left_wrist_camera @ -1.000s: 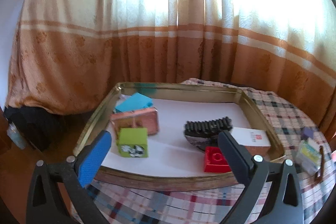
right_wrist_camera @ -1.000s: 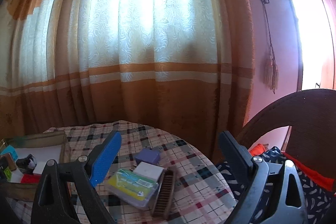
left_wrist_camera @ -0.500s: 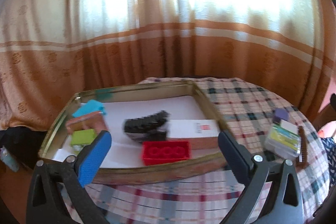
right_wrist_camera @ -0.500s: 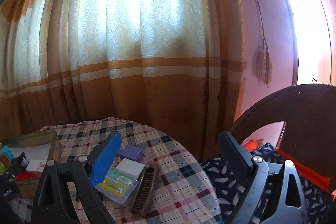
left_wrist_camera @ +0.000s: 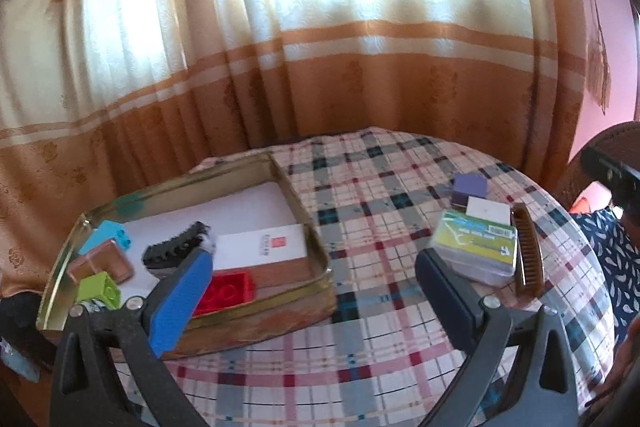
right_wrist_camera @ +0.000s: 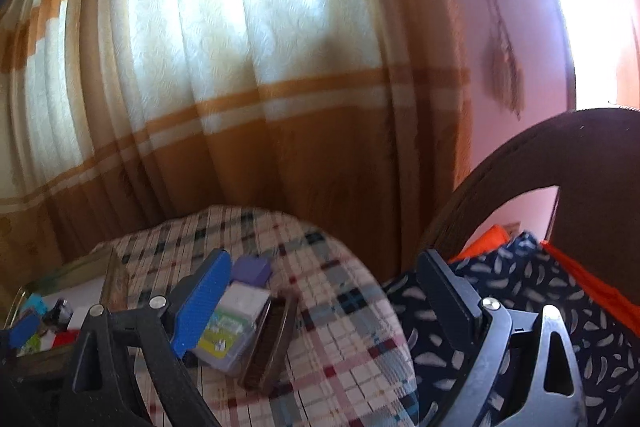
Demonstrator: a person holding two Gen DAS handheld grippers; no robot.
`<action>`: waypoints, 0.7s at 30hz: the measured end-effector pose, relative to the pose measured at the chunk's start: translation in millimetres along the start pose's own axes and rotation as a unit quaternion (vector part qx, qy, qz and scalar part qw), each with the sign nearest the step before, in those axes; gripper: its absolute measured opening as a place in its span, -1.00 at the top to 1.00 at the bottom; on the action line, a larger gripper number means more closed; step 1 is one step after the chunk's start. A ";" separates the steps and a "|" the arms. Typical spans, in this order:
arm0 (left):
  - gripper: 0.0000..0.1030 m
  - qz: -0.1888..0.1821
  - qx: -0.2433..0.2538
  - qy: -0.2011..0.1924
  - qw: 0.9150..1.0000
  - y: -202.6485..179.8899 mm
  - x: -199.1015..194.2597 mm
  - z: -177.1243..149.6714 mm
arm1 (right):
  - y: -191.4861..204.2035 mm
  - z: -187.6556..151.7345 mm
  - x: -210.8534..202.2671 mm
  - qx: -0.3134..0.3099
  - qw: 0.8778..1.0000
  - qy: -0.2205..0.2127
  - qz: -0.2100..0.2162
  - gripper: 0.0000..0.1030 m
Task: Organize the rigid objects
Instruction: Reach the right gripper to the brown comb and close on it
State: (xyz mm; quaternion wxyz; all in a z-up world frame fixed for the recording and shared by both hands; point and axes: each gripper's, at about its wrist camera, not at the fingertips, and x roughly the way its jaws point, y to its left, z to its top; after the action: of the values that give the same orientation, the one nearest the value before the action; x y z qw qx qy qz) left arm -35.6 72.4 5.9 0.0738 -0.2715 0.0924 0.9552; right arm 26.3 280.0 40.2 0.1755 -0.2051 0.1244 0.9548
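Note:
A shallow gold tin tray (left_wrist_camera: 316,255) sits at the left of a round table with a plaid cloth (left_wrist_camera: 384,227). In it lie a red brick (left_wrist_camera: 226,291), a green block (left_wrist_camera: 100,289), a blue brick (left_wrist_camera: 106,233), a copper tin (left_wrist_camera: 102,265), a black hair clip (left_wrist_camera: 174,253) and a white box (left_wrist_camera: 264,245). On the cloth at the right lie a clear card case (left_wrist_camera: 474,247), a brown comb (left_wrist_camera: 528,255), a white block (left_wrist_camera: 488,209) and a purple block (left_wrist_camera: 470,187). My left gripper (left_wrist_camera: 312,287) hangs open above the tray's near right corner, empty. My right gripper (right_wrist_camera: 324,303) is open and empty, with the card case (right_wrist_camera: 224,335) and comb (right_wrist_camera: 272,339) by its left finger.
An orange and cream curtain (left_wrist_camera: 320,47) hangs close behind the table. A dark wooden chair back (right_wrist_camera: 560,155) with orange and navy patterned cloth (right_wrist_camera: 500,307) stands at the table's right side. The cloth between tray and card case is bare plaid.
My left gripper has swung right, so the tray slid to the left of its view and the card case group came in. My right gripper has drifted right and tilted.

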 end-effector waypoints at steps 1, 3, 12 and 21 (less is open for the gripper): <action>-0.99 -0.002 0.000 0.007 1.000 -1.3 2.9 0.4 | 1.8 -1.8 3.5 -0.010 1.000 0.017 0.008 -0.85; -0.99 -0.010 -0.007 0.016 1.000 -1.9 6.2 0.0 | 6.8 -7.0 10.3 -0.030 0.998 0.056 0.025 -0.85; -0.99 -0.021 -0.014 0.019 1.000 -6.5 4.9 -2.5 | 29.1 -26.3 46.2 -0.088 0.977 0.191 0.039 -0.85; -0.99 -0.021 -0.017 0.026 0.999 -6.0 5.7 -2.0 | 6.4 -24.0 58.7 -0.076 0.972 0.222 0.006 -0.67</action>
State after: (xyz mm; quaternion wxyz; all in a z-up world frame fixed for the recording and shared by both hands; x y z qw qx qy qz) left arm -38.2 78.3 0.4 0.0872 -0.2991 0.0723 0.9475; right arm -18.0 283.4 -5.5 0.1216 -0.4243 0.0883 0.8930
